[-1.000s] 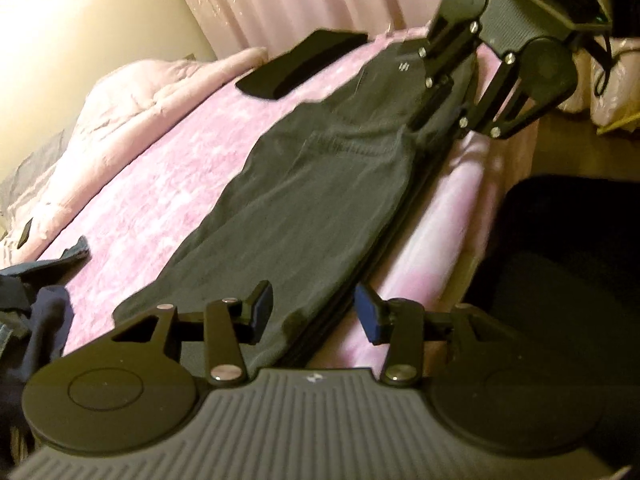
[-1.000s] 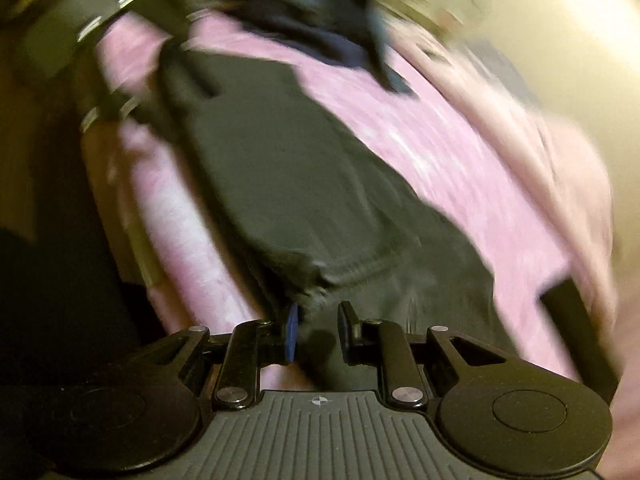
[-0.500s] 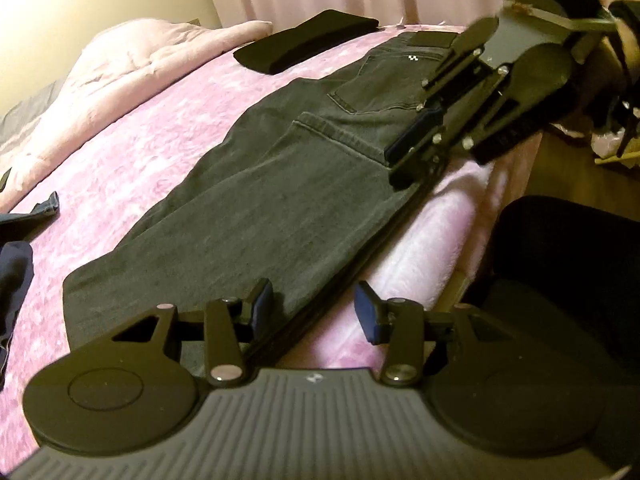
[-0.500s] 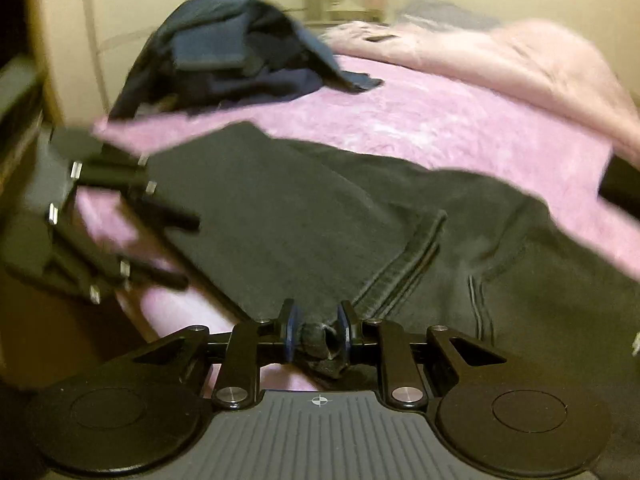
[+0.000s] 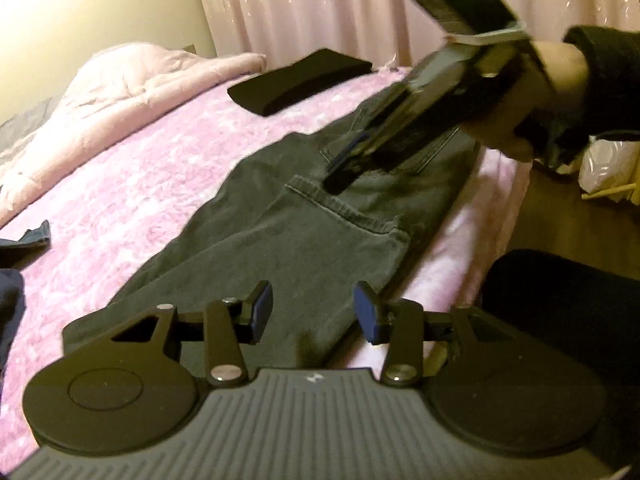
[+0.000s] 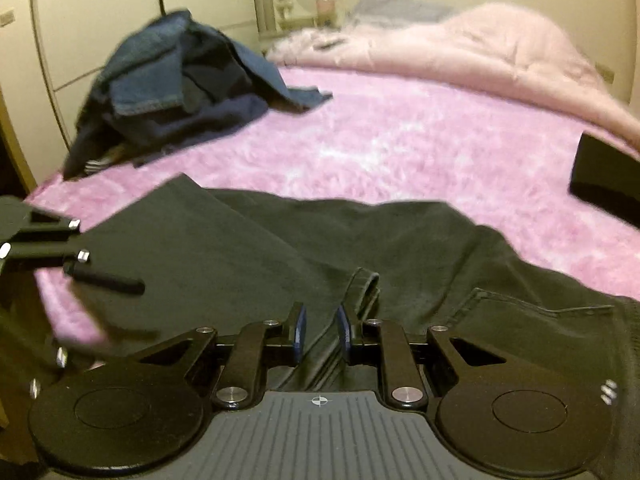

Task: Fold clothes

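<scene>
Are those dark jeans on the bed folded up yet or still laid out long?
Still laid out long: the dark jeans stretch full length along the pink blanket, legs apparently stacked, no crosswise fold.

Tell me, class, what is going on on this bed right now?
A person with a handheld gripper in each hand is folding dark grey jeans laid along the edge of a pink bed. The right gripper has a fold of the jeans pinched between its pads near the pocket end. The left gripper is open over the leg end, gripping nothing. An unfolded pile of blue clothes and one folded black garment lie further back.
</scene>
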Available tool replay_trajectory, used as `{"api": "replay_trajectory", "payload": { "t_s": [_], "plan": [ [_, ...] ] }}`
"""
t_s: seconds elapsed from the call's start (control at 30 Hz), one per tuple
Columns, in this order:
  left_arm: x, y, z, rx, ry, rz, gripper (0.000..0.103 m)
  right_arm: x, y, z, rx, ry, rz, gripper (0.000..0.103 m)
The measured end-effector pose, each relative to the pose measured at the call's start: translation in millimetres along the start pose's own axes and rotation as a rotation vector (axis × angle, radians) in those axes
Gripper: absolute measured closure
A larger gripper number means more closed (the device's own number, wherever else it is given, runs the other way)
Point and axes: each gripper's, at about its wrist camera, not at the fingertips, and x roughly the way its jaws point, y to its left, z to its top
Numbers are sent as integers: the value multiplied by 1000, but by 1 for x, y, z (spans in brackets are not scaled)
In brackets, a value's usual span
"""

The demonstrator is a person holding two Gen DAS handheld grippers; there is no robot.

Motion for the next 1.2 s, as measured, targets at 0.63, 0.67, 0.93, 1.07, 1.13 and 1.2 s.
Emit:
{"api": "replay_trajectory", "payload": {
  "t_s": [0.63,0.67,0.93,1.07,1.13,1.2],
  "plan": [
    [0,13,-11,-196,78,85,60,-42,41,-46,43,-22,27,84],
    [-1,13,-11,-203,84,87,60,-38,44,-53,31,11,3,84],
    [-11,7,-9,-163,105,127,60,-78,49,-65,107,-96,-69,36],
    [-13,5,-8,-156,106,132,60,-89,50,-74,109,-92,-99,35],
    [-13,4,-8,-153,107,130,60,-94,50,-78,109,-86,-112,35],
    [-14,3,-9,-150,108,128,60,-99,48,-82,120,-85,-124,35]
  ]
}}
